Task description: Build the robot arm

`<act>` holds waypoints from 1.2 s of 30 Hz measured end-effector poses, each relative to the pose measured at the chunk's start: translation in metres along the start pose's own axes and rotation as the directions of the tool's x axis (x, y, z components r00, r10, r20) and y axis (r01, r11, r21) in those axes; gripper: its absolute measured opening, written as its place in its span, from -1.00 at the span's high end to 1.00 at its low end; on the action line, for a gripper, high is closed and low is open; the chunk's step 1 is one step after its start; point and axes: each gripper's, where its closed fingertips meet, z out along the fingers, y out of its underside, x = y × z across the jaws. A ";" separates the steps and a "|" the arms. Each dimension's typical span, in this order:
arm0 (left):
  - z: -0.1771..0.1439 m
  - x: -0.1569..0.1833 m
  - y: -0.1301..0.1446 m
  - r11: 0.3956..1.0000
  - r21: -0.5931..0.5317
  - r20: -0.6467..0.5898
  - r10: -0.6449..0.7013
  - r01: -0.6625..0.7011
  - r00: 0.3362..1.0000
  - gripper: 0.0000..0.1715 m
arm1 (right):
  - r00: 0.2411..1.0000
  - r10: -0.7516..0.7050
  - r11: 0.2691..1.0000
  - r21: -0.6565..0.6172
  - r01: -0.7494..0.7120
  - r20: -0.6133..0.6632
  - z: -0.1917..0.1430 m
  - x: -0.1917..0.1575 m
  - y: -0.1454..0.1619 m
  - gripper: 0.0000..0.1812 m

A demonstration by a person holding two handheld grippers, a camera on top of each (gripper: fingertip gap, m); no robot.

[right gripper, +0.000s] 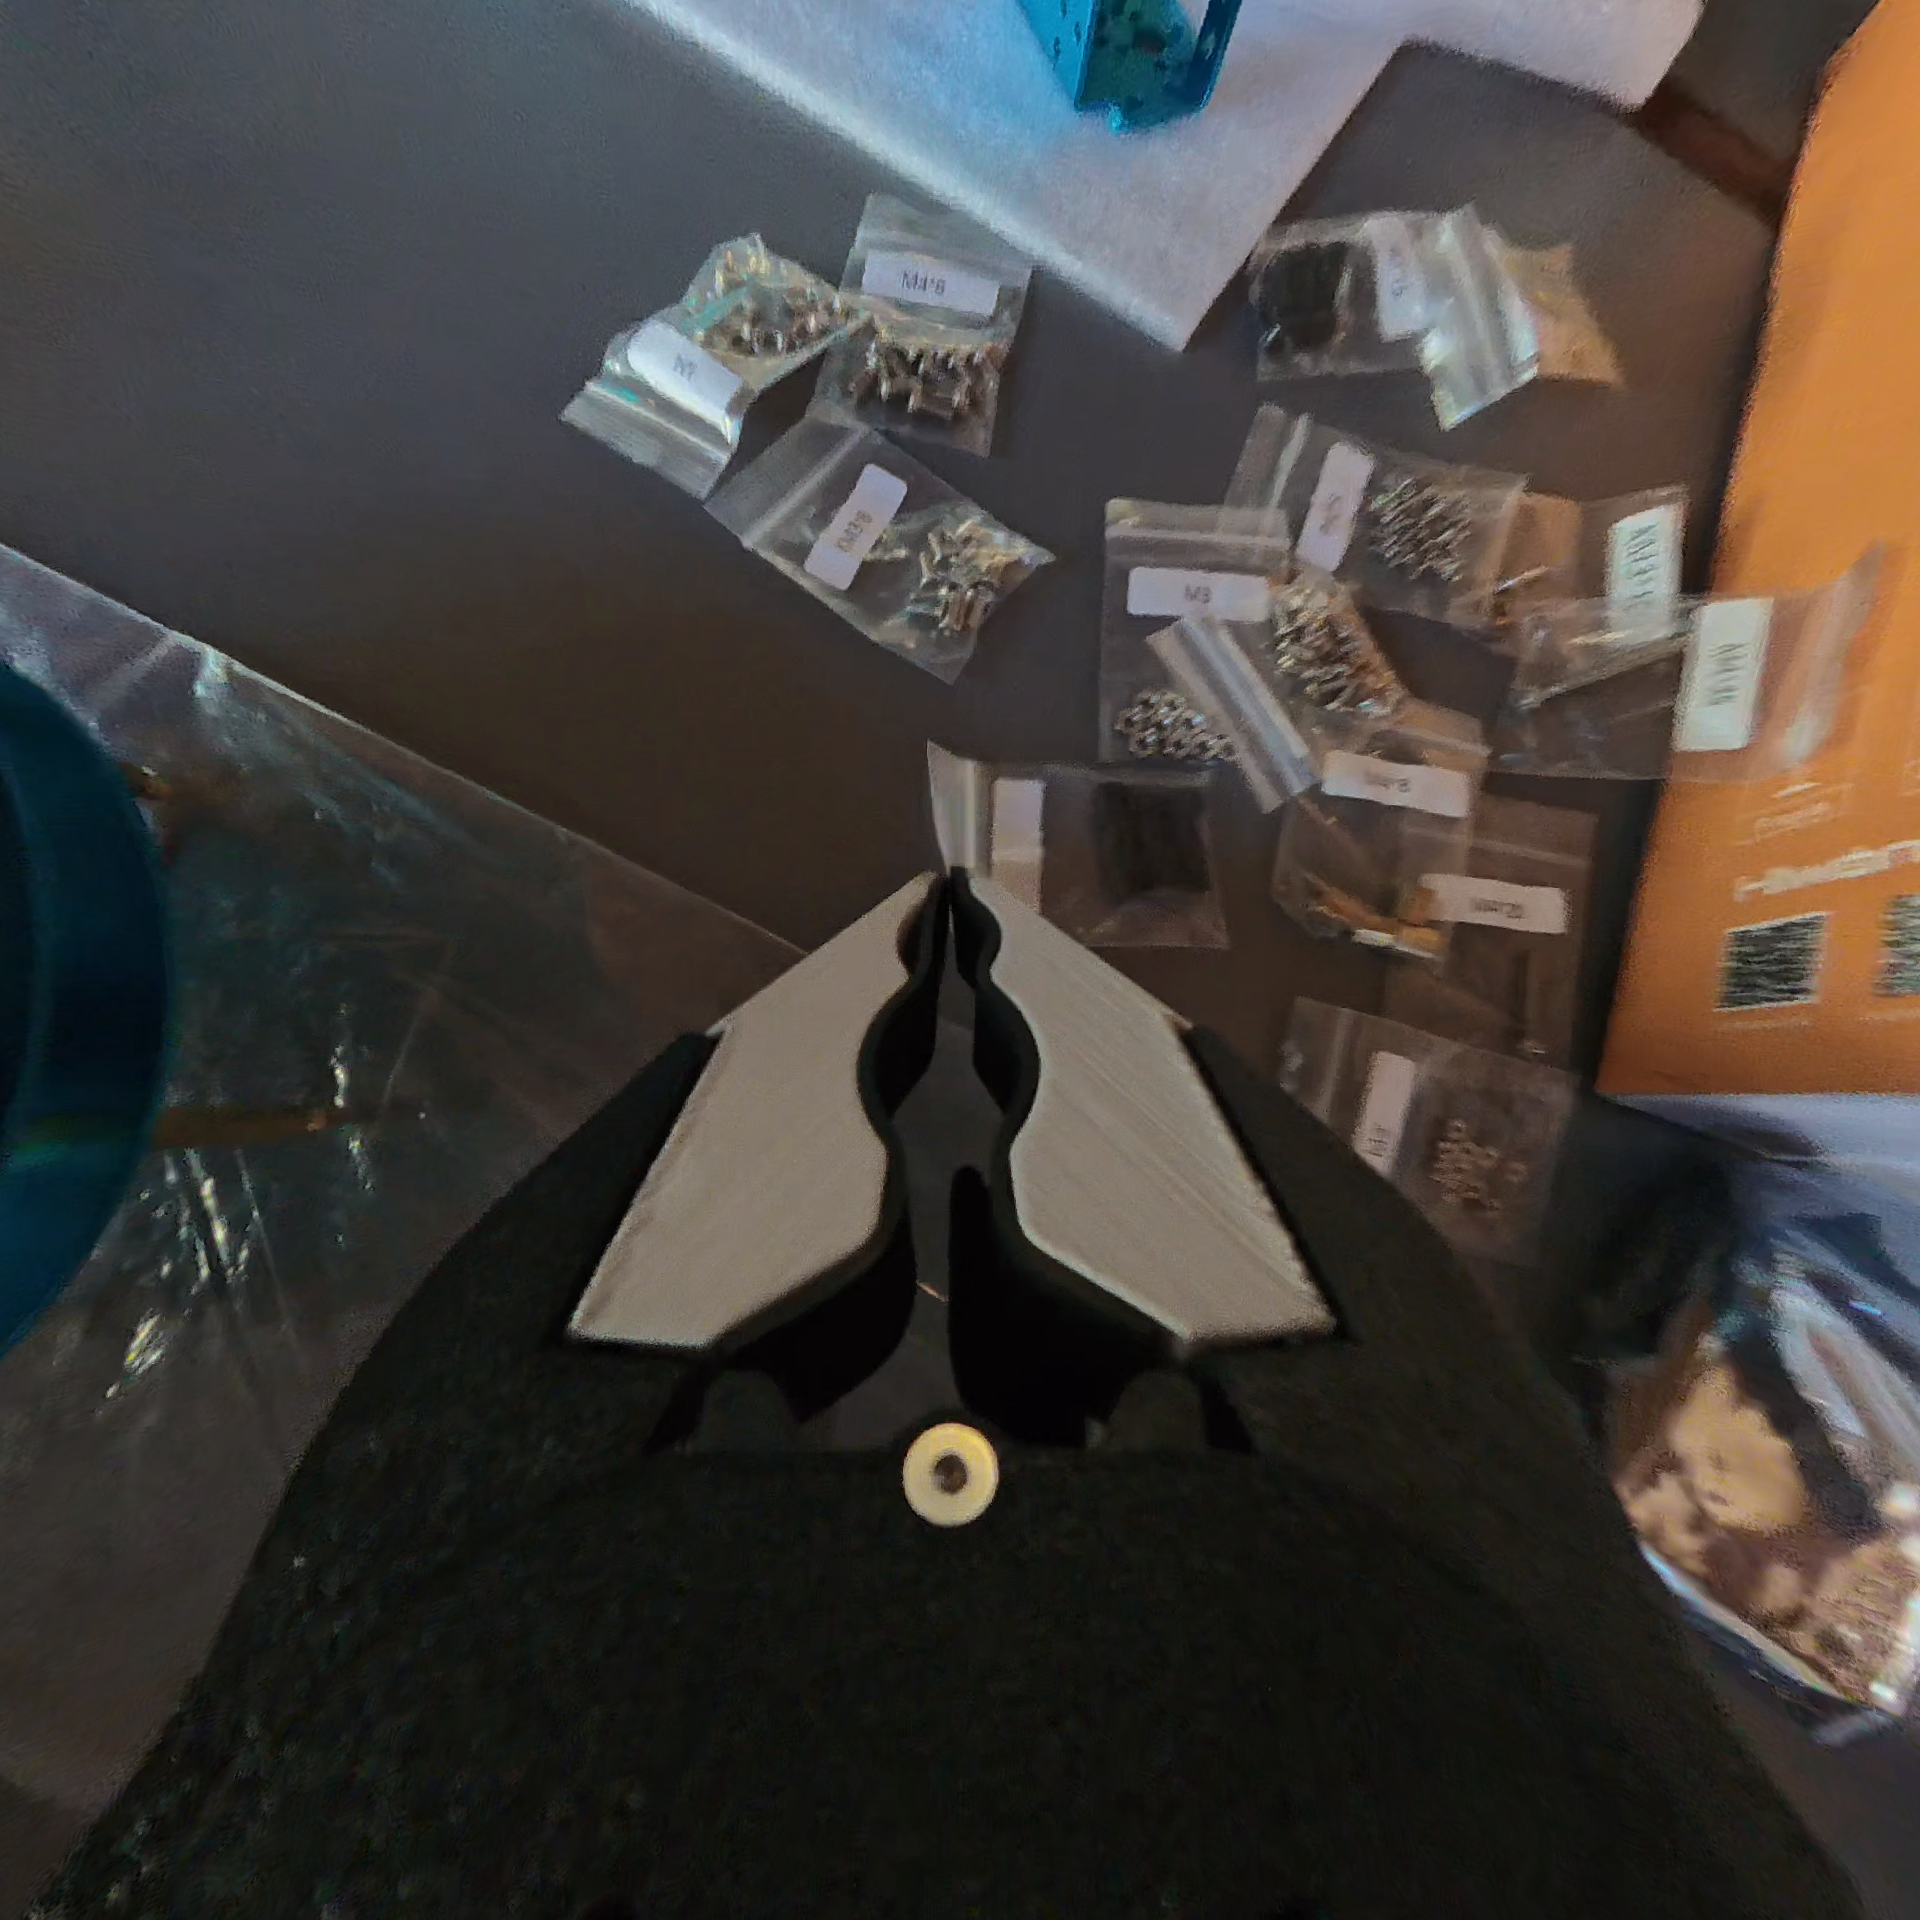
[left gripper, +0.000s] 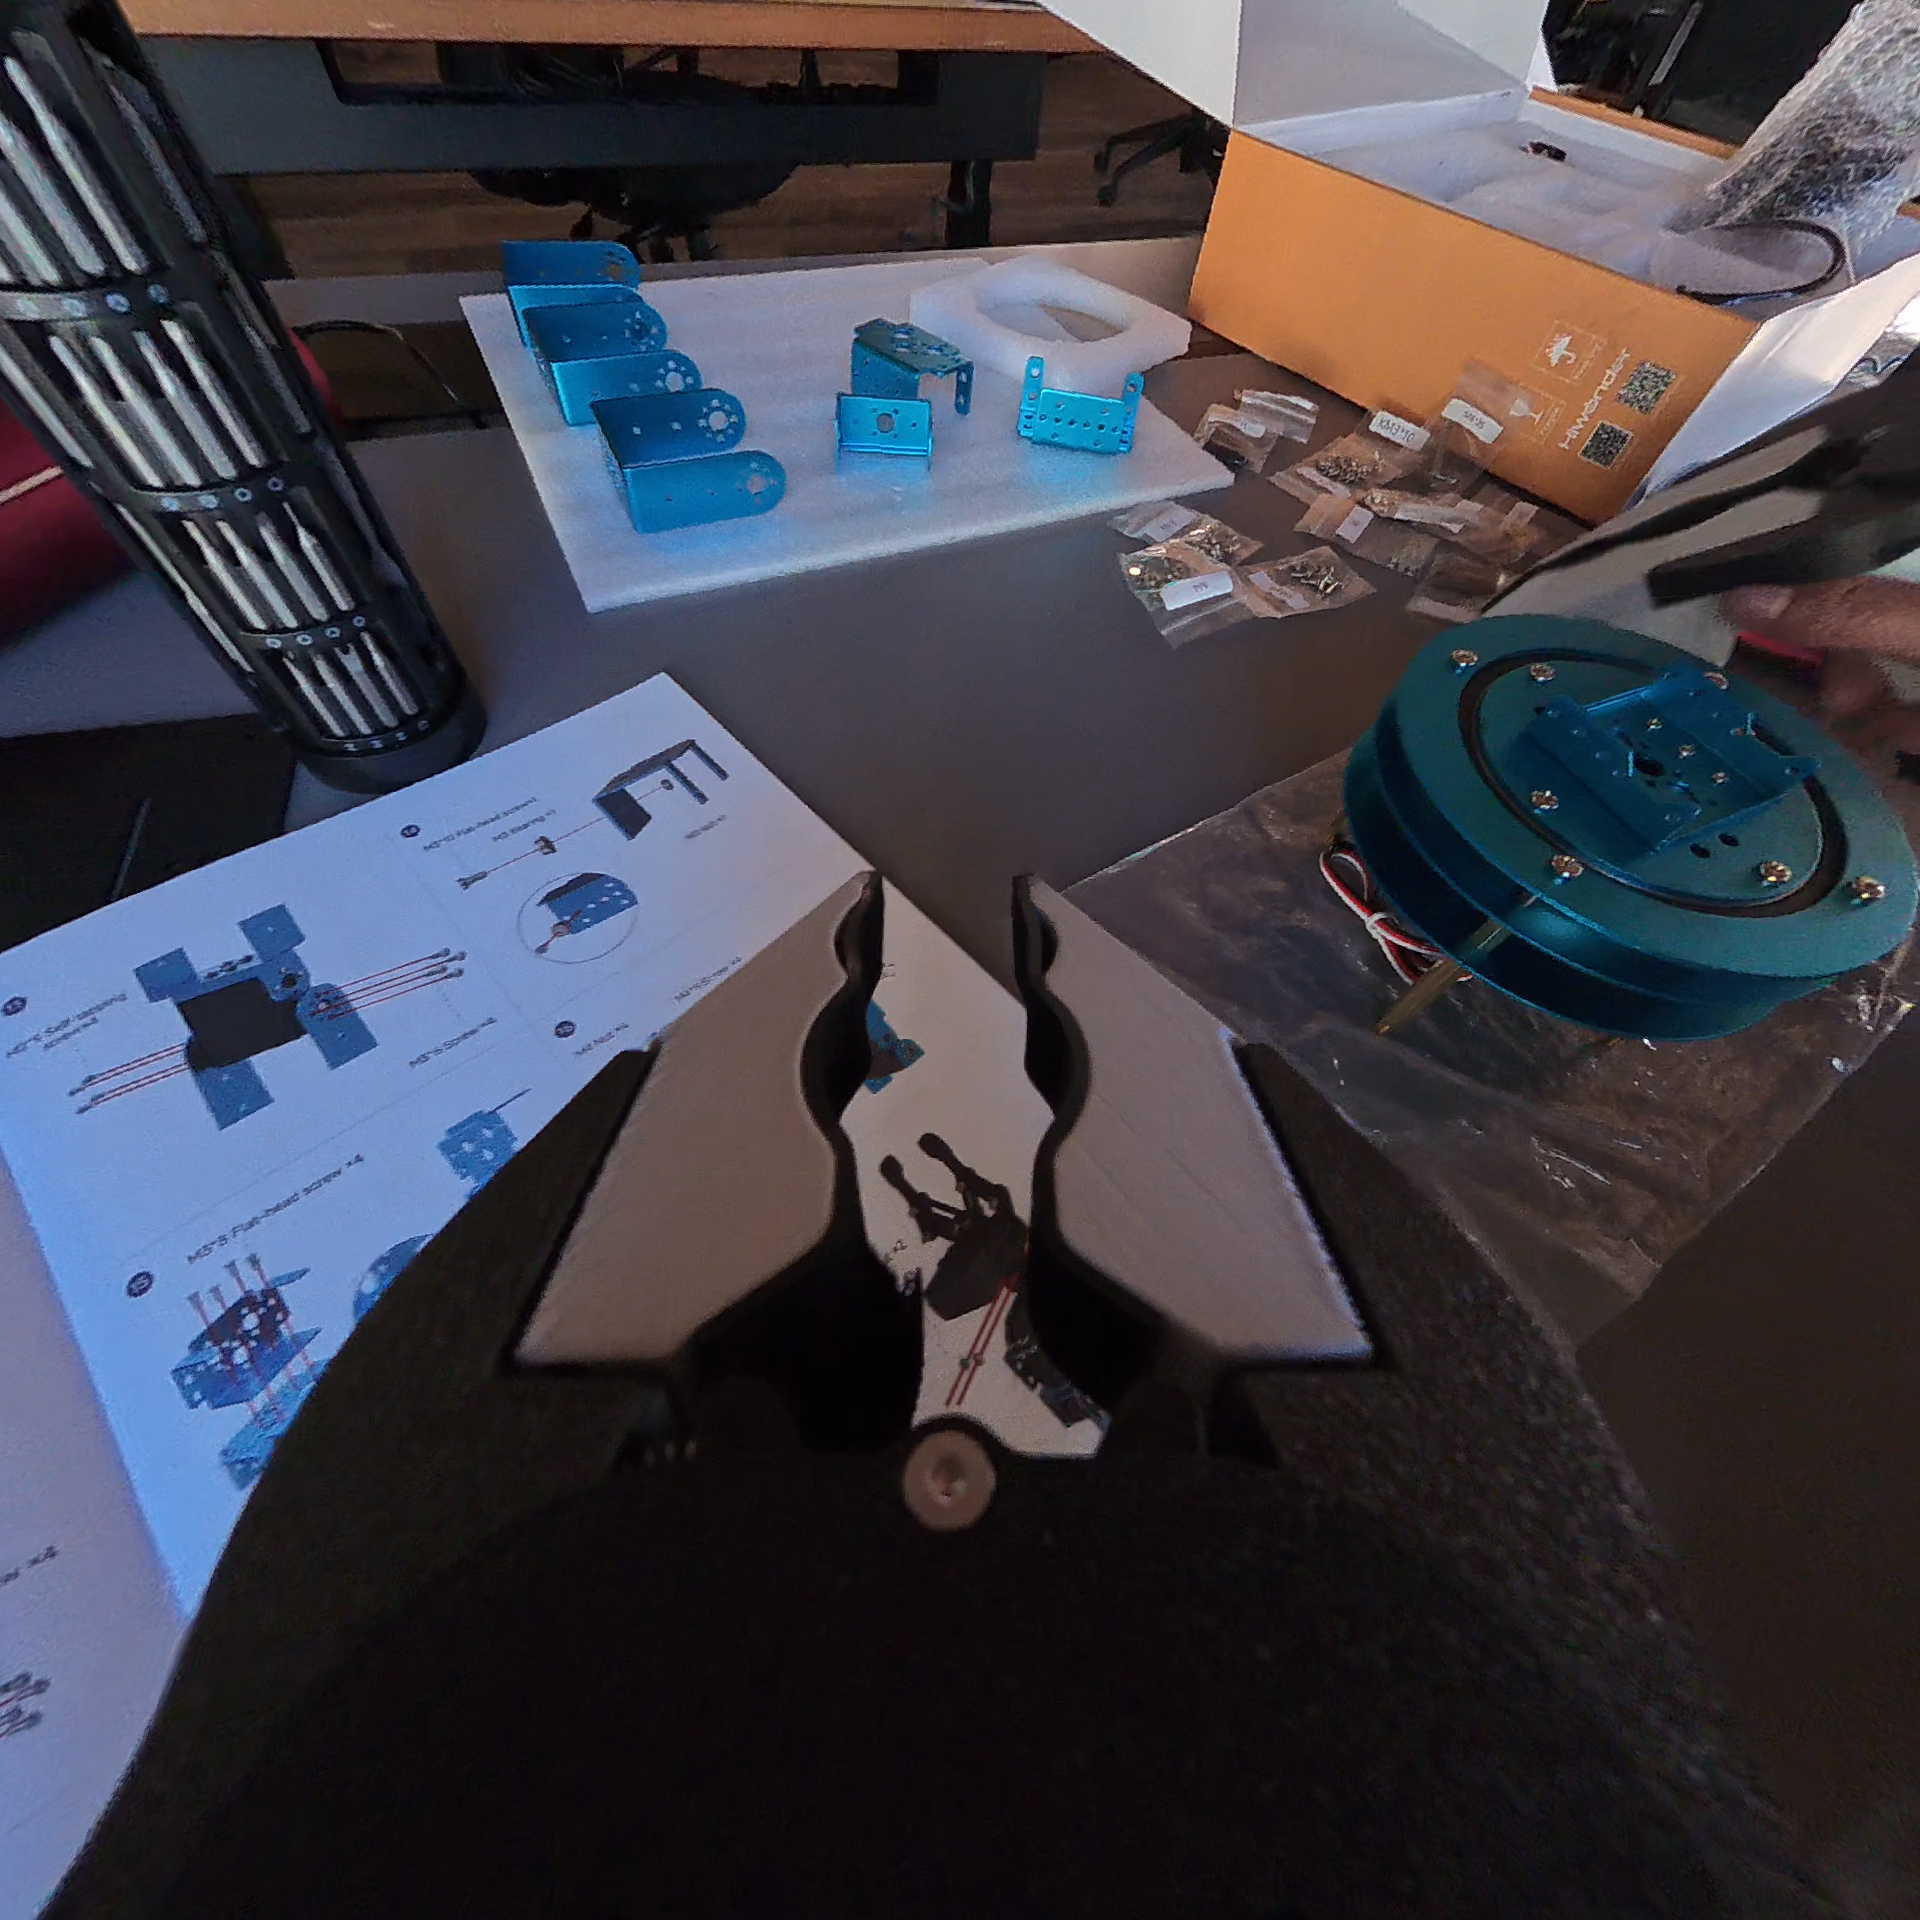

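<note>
Many white-labelled screw bags (right gripper: 894,343) beside orange box (right gripper: 1766,623).

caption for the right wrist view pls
Right gripper shut on a small clear bag, above more screw bags on a dark table.

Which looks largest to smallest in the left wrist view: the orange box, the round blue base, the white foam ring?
1. Orange box
2. Round blue base, though it is nearer the camera, so this order is unsure
3. White foam ring

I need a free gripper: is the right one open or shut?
Shut. In the right wrist view the right gripper has its fingertips meeting, pinching the edge of a small clear bag of black parts.
</note>
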 end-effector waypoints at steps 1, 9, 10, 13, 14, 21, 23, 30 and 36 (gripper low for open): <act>-0.001 -0.002 -0.001 1.000 0.001 0.000 0.002 -0.002 1.000 0.72 | 1.000 0.000 0.999 0.034 -0.001 0.008 -0.010 0.003 -0.007 1.00; -0.011 0.007 -0.018 0.997 0.059 -0.030 0.043 -0.041 0.999 0.72 | 0.638 0.187 0.877 0.165 -0.451 0.747 -0.134 -0.023 -0.095 1.00; -0.012 0.010 -0.019 0.997 0.066 -0.035 0.047 -0.044 0.998 0.72 | 0.609 0.181 0.871 0.161 -0.464 0.772 -0.141 -0.023 -0.098 1.00; -0.015 0.020 -0.021 0.995 0.078 -0.048 0.060 -0.056 0.997 0.72 | 0.596 0.164 0.873 0.166 -0.459 0.786 -0.152 -0.025 -0.101 1.00; -0.016 0.021 -0.020 0.995 0.078 -0.048 0.065 -0.061 0.997 0.72 | 0.612 0.154 0.877 0.177 -0.446 0.776 -0.153 -0.026 -0.100 1.00; -0.027 0.023 -0.015 0.995 0.079 -0.035 0.057 -0.054 0.998 0.72 | 0.803 0.142 0.933 0.193 -0.304 0.579 -0.117 -0.015 -0.089 1.00; -0.029 0.022 -0.014 0.996 0.082 -0.034 0.045 -0.042 0.998 0.72 | 0.874 0.067 0.984 0.111 -0.137 0.482 -0.070 -0.029 -0.085 1.00; -0.036 0.027 -0.014 0.996 0.078 -0.030 0.051 -0.049 0.998 0.72 | 0.694 0.035 0.999 -0.044 -0.005 0.720 0.029 -0.114 -0.129 1.00; -0.040 0.017 -0.009 0.997 0.059 0.011 0.040 -0.040 0.999 0.72 | 0.910 -0.108 0.992 -0.017 0.126 0.399 0.097 -0.055 -0.125 0.82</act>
